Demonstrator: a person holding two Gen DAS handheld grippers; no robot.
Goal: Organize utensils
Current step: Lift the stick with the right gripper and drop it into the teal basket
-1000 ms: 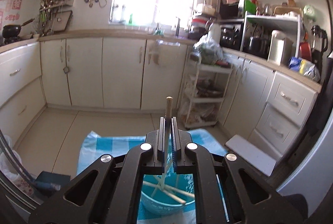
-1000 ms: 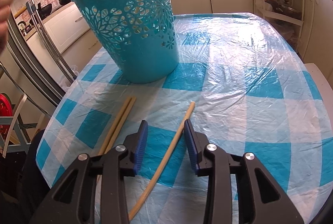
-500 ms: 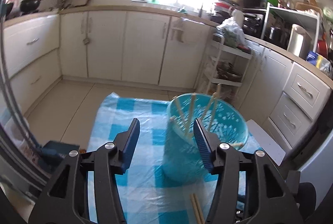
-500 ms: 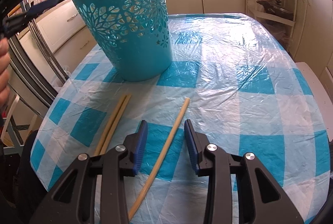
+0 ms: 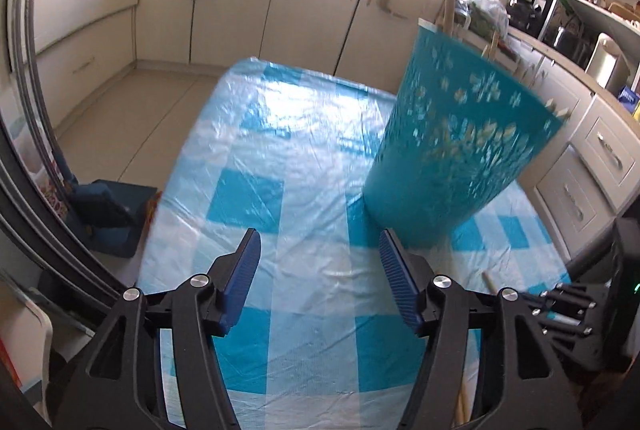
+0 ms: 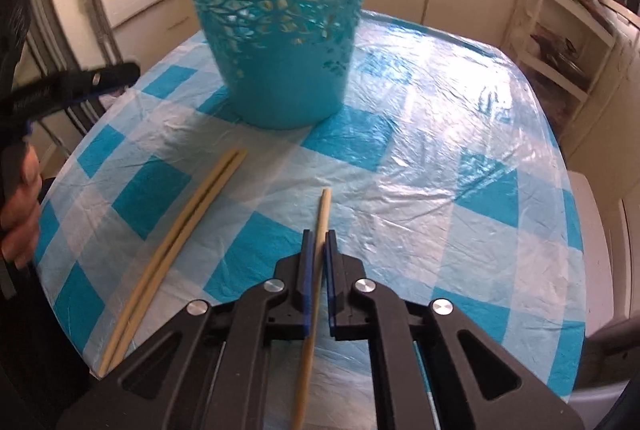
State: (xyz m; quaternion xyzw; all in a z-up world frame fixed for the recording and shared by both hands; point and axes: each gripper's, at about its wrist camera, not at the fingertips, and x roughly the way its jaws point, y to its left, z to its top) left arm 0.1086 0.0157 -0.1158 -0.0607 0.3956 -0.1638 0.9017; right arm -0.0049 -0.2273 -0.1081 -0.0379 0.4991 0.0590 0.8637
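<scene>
Since half a second ago the right claw (image 6: 317,242) has clenched on the single chopstick (image 6: 322,214) lying on the table (image 6: 460,170), ready to lift it toward the basket (image 6: 276,30). The left claw (image 5: 318,282), released and empty, has dropped low, leaving 2 chopsticks (image 6: 192,214) beside the basket.
</scene>
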